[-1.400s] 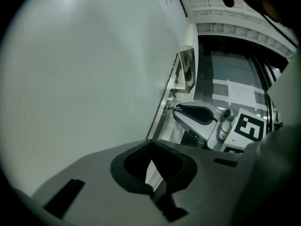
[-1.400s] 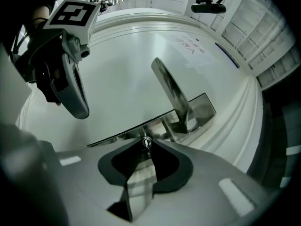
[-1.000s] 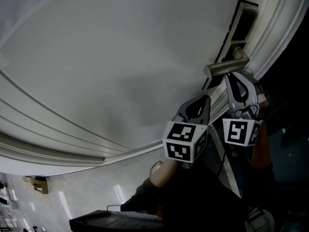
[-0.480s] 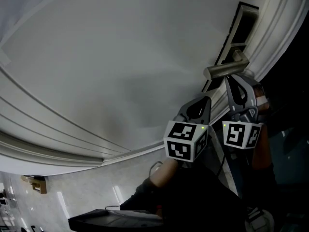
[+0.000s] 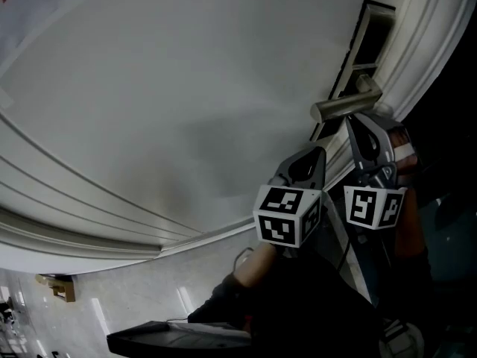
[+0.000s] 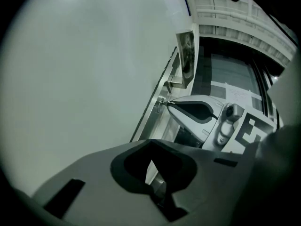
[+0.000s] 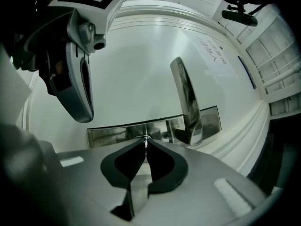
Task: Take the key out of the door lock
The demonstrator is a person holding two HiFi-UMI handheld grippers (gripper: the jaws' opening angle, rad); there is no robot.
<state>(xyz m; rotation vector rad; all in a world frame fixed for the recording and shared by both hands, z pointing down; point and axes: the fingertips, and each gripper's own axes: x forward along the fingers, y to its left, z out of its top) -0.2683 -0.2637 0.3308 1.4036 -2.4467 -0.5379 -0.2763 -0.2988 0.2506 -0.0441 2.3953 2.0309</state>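
Key: small bright metal sliver [image 7: 146,139], low centre of the right gripper view; only an edge shows.
Key state: pinched between the closed jaw tips of the right gripper [image 7: 146,144], right at the lock plate; its depth in the lock cannot be told.
Door lock: long, narrow polished plate [image 7: 113,132] flat on the white door [image 7: 141,65], across mid-frame.
Lever handle: shiny bar [image 7: 186,100] standing out from the plate's right part.

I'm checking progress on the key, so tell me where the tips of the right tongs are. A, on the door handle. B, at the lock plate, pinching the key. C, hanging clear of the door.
B: in the right gripper view, the right tongs are closed on the small key at the lock plate, beside the handle.
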